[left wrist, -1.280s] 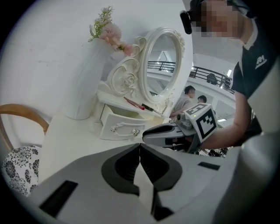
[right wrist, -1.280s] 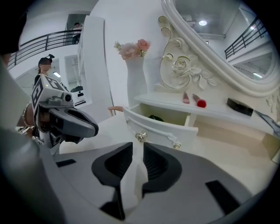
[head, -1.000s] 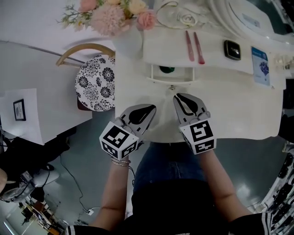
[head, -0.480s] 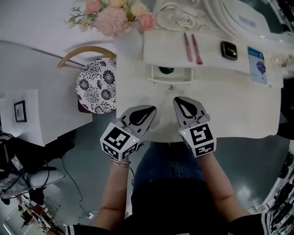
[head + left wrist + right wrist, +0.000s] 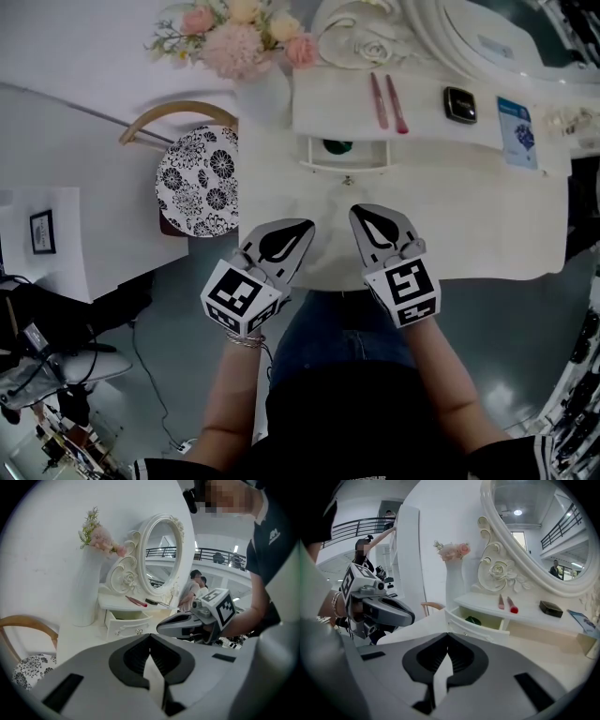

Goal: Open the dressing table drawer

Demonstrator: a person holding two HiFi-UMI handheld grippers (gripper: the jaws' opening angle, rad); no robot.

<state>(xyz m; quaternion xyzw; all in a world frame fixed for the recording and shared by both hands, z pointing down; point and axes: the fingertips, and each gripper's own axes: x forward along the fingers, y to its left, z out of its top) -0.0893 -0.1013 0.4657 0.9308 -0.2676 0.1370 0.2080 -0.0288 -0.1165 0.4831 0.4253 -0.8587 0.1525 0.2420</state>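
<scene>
The left gripper [image 5: 302,226] and right gripper [image 5: 358,212] hover side by side over the front of the dressing table [image 5: 459,206], each with its jaws pressed together on nothing. The drawer [image 5: 345,165] stands pulled out beyond their tips, untouched.

White dressing table [image 5: 469,216]; black-and-white floral chair seat [image 5: 195,183]; pink and cream flowers [image 5: 234,37]; dark green object [image 5: 337,146] in the white drawer [image 5: 345,167]

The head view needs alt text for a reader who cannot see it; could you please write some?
From above, a white dressing table has its drawer pulled open, a green object inside. The left gripper and right gripper, tongs shut and empty, hover above the table's near edge.
</scene>
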